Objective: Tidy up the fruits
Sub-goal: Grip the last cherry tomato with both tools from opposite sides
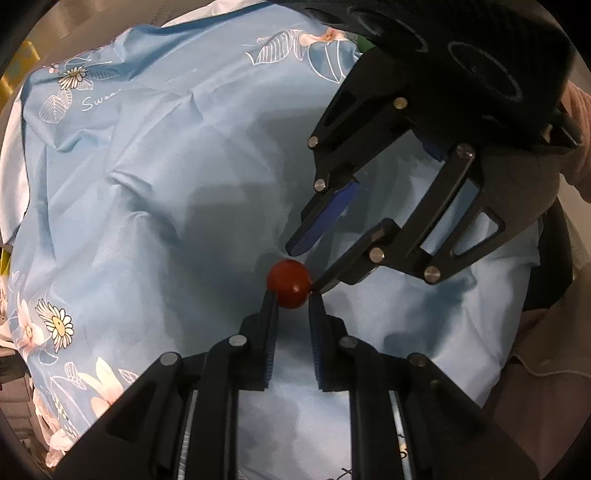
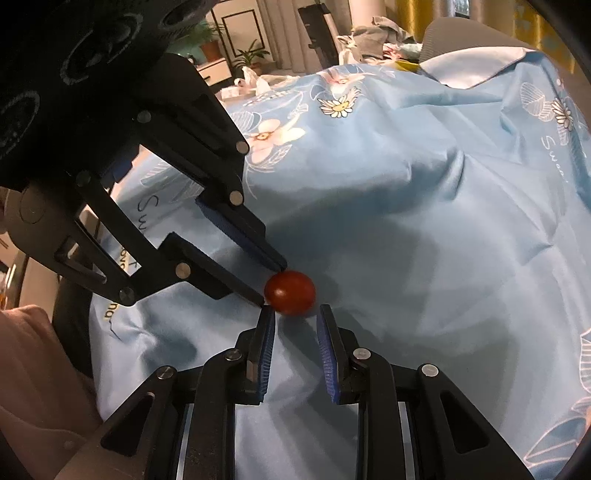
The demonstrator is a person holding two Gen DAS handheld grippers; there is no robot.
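A small red cherry tomato (image 1: pixel 289 283) is held between the tips of my left gripper (image 1: pixel 291 295), which is shut on it just above the blue flowered cloth (image 1: pixel 166 166). In the right wrist view the tomato (image 2: pixel 290 297) sits at the left gripper's tips (image 2: pixel 274 281), just ahead of my right gripper (image 2: pixel 295 314). The right gripper is open, its blue pads on either side below the tomato, not touching it. In the left wrist view the right gripper (image 1: pixel 303 266) comes in from the upper right, its tips close to the tomato.
The blue cloth (image 2: pixel 424 221) is wrinkled and covers the whole work surface. Potted plants (image 2: pixel 251 55), a dark stand and piled clothes (image 2: pixel 373 33) stand beyond its far edge. A person's pink sleeve (image 2: pixel 33 350) shows at the lower left.
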